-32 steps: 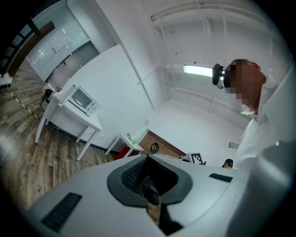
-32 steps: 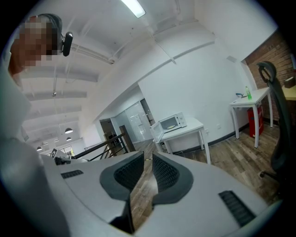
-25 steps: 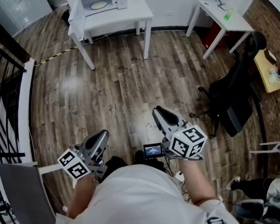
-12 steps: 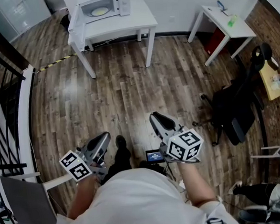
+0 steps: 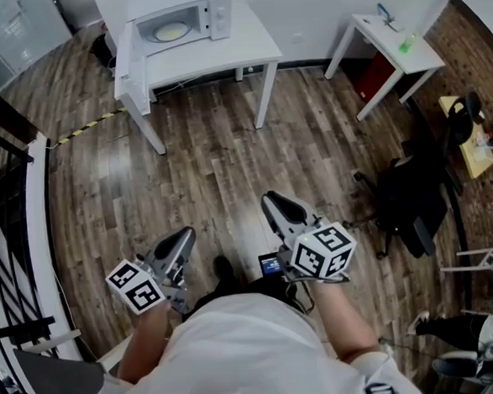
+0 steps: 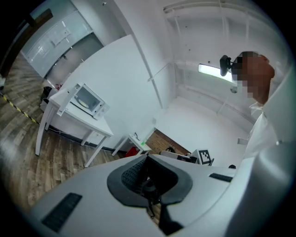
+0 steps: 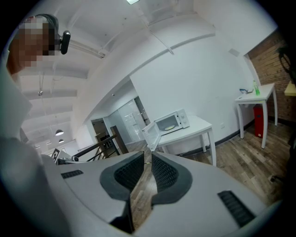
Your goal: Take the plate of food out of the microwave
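Observation:
A white microwave [image 5: 182, 21] stands on a white table [image 5: 219, 52] across the room, its door [image 5: 130, 55] swung open to the left. A pale plate of food [image 5: 171, 31] lies inside it. The right gripper view also shows the microwave [image 7: 172, 122], its door [image 7: 151, 135] and the plate [image 7: 169, 127]. The left gripper view shows only the microwave [image 6: 88, 99], small and far off. Both grippers are held low in front of the person, far from the table. My left gripper [image 5: 182, 235] [image 6: 148, 157] has its tips together and holds nothing. My right gripper [image 5: 272, 200] [image 7: 147, 155] shows a narrow empty gap.
Wooden floor lies between me and the table. A second white table [image 5: 384, 32] with a green bottle [image 5: 401, 26] stands at the right, and a black office chair [image 5: 406, 197] is nearer on the right. A black railing [image 5: 3, 209] runs along the left.
The microwave table has come lower and nearer in the head view as the person walks toward it. Both grippers keep their pose and jaw setting.

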### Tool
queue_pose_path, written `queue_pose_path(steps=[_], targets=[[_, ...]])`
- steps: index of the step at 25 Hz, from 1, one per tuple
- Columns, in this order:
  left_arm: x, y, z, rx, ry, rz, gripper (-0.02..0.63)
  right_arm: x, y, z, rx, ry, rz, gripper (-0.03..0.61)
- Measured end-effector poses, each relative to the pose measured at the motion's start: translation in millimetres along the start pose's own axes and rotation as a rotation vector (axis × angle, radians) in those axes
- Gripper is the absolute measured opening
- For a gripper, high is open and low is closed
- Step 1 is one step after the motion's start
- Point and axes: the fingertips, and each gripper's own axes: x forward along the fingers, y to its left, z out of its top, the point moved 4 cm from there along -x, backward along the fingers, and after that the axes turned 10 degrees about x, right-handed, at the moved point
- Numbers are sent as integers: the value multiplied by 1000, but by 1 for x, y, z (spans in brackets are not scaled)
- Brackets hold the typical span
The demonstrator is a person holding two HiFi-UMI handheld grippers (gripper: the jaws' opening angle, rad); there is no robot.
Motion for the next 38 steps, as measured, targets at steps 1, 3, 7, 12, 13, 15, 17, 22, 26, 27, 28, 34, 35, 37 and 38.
queue_pose_path(steps=[1, 3, 7, 12, 13, 15, 17, 22, 26, 27, 28, 34, 35, 37, 38], targets=[[2, 8, 4, 4, 8, -4, 5, 8, 1, 4, -3, -1, -7, 37], [7, 22, 12, 9, 12, -11, 6, 21, 2, 11, -13, -4, -19, 37], [17, 40, 25, 16, 15, -13, 6, 43, -2, 23, -20, -7, -33, 37], [40, 62, 35, 32, 28, 10, 6, 71, -23, 38, -13, -8, -31, 37], [47, 68, 38, 36, 27, 16, 6, 78, -30, 42, -11, -6, -27, 36], [61, 80, 46, 48, 21, 36, 6, 94, -45, 50, -11, 5, -18, 37], [80, 95, 56, 59, 11, 57, 6, 112, -62, 62, -13, 21, -7, 37], [140, 123, 86, 68, -20, 93, 6, 157, -104, 115, -41, 36, 30, 37], [195, 142, 118, 93, -55, 135, 6, 188, -140, 162, -104, 52, 45, 37], [207, 147, 125, 98, -61, 151, 6, 194, -149, 170, -111, 59, 49, 37], [219, 152, 129, 100, -66, 169, 6, 200, -158, 179, -116, 65, 53, 37], [266, 169, 143, 106, -53, 250, 6, 230, -201, 207, -92, 91, 83, 37], [270, 172, 144, 108, -48, 260, 6, 236, -204, 210, -90, 95, 89, 37], [277, 182, 148, 112, -33, 280, 6, 249, -209, 214, -93, 107, 100, 37], [280, 189, 150, 113, -28, 288, 6, 257, -211, 215, -94, 115, 104, 37]])
